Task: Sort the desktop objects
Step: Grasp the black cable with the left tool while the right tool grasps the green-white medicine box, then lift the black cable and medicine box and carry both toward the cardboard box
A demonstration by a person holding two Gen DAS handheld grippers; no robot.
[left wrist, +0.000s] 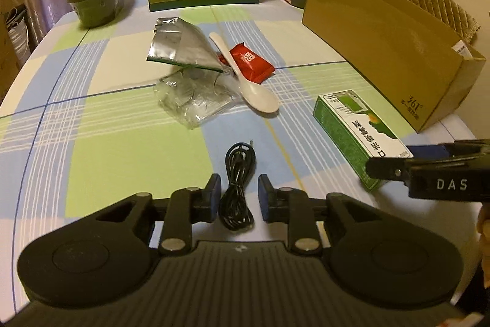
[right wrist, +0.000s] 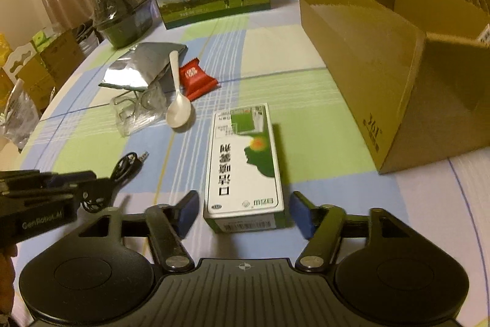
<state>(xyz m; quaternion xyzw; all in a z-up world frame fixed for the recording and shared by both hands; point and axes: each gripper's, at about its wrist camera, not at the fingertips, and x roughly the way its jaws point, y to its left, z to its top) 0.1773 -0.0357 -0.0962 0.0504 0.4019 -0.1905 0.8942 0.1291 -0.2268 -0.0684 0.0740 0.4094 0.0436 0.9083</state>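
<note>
Cable (left wrist: 238, 189) and green-and-white carton (right wrist: 245, 164) were being approached at once, one by each claw. For the step to be done well, the left claw (left wrist: 239, 192) should be lowered until its pads reach the worktop (left wrist: 92, 143), so that the whole coiled bundle is pinched at its middle and no loop is left to slip out. The carton should be taken across its narrow width, with the pads kept flat on its two long sides. The open cardboard box (right wrist: 382, 57), which stood just to the right of the carton, was judged to be the likely place for sorted things.

The left claw was seen narrowly open, the black cable lying between its blue pads; contact with the cable could not be told. The right claw (right wrist: 243, 212) was held wide open, its pads on both sides of the near end of the carton and apart from it. Nothing was held by either claw.

Farther back on the worktop, a white spoon (left wrist: 245, 75), a red packet (left wrist: 251, 63), a silver pouch (left wrist: 180, 46) and clear wrapping (left wrist: 190, 103) were left untouched in one heap.
</note>
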